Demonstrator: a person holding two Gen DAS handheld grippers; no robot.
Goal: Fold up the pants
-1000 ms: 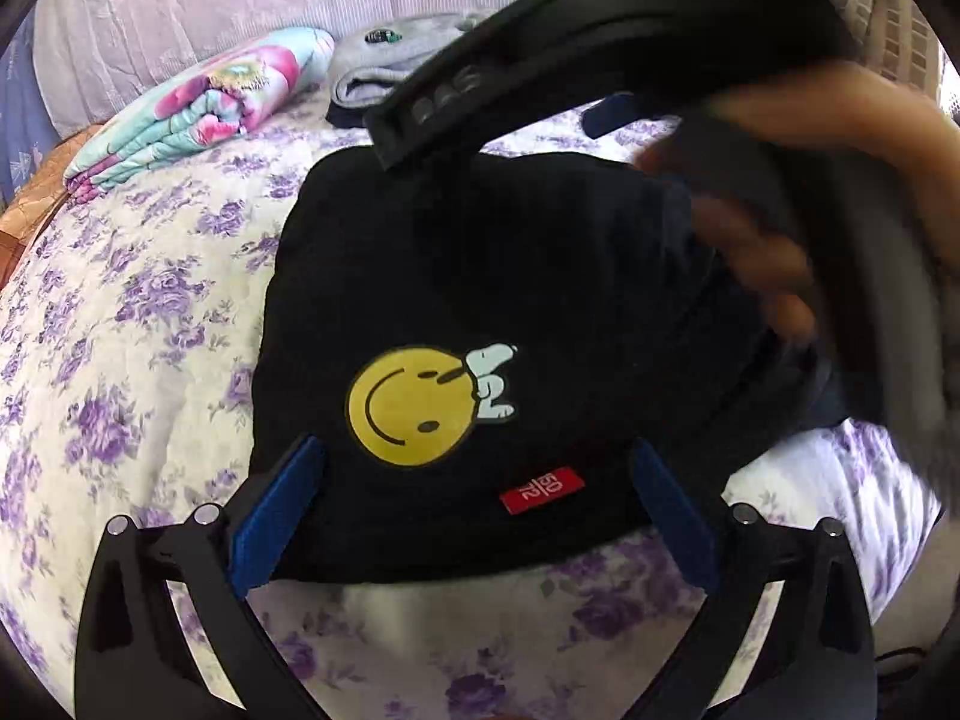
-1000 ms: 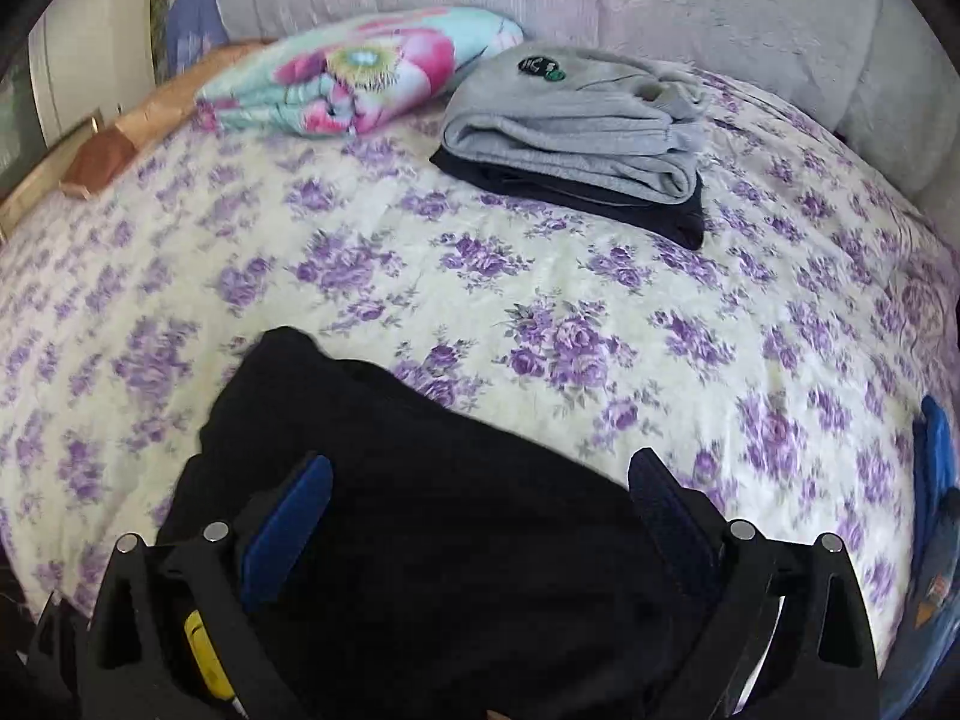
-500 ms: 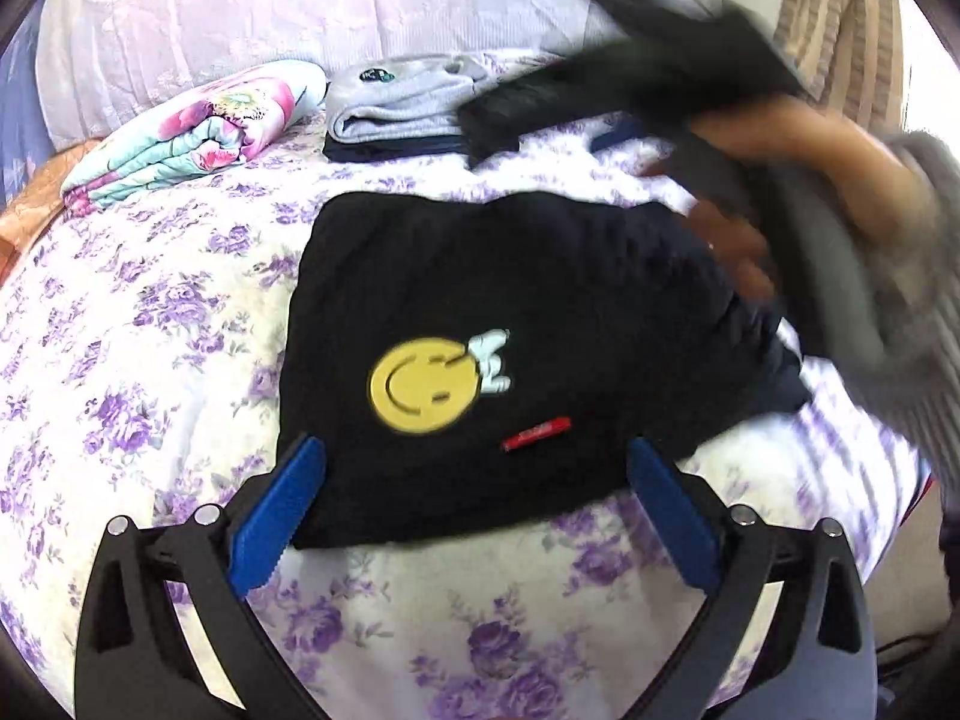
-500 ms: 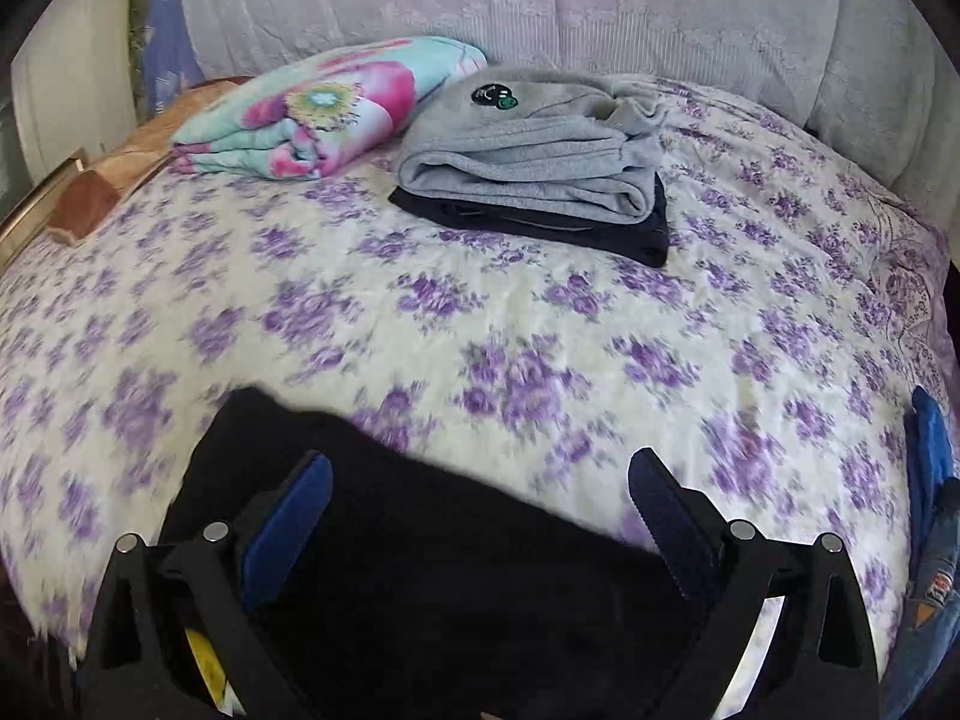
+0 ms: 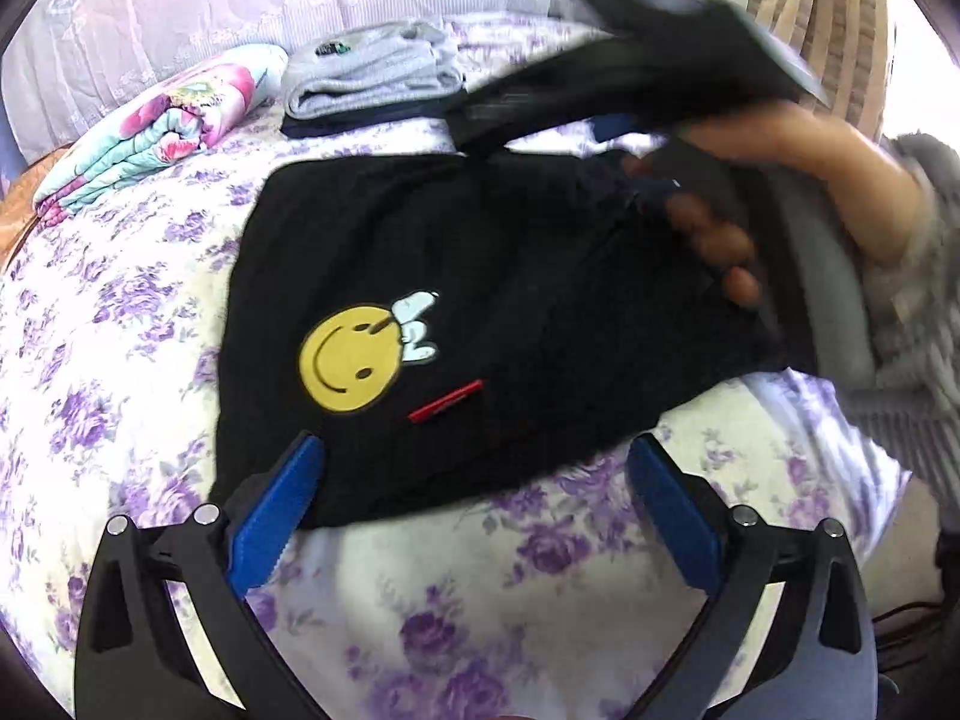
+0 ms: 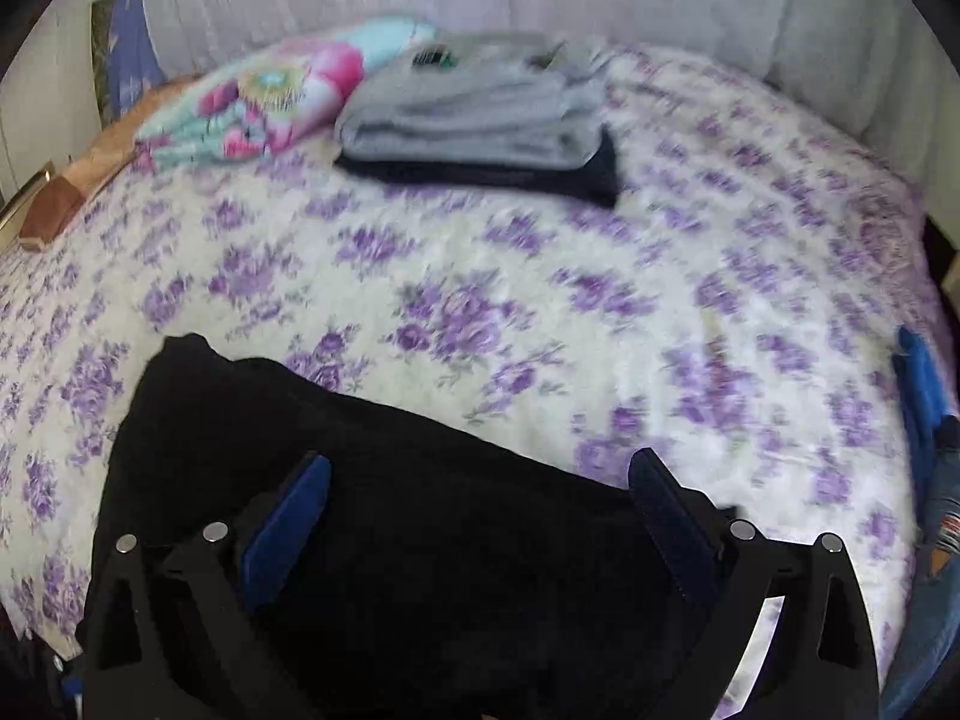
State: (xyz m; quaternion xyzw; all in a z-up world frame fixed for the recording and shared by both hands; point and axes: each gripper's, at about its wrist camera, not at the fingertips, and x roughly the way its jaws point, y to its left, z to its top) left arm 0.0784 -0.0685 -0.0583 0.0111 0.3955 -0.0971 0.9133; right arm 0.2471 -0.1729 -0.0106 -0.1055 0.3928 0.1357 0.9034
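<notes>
I've got the black pants (image 5: 480, 276) folded into a compact, roughly square bundle lying flat on the bed (image 5: 120, 324), on the purple-flowered sheet. The top face shows a yellow smiley patch (image 5: 349, 360) with a small white cartoon dog leaning on its upper right edge, and a little red label (image 5: 445, 402) just below them. The fabric looks smooth, the near edge tidy, the right side a bit rumpled.

My left claw (image 5: 474, 510) hangs just over the bundle's near edge, blue pads spread wide, gripping nothing; the left pad overlaps the near left corner of the cloth, though I can't tell if it touches.

From the left wrist view, my right hand (image 5: 774, 180) is blurred over the bundle's far right corner. In the right wrist view my right claw (image 6: 480, 516) is spread wide too, nothing between the pads, with the black cloth (image 6: 390, 480) filling the space under and between its fingers.

Farther back on the bed sits a folded grey garment (image 6: 474, 114) stacked on a dark one (image 6: 492, 171), and a rolled floral blanket (image 6: 270, 96) just to its left.
</notes>
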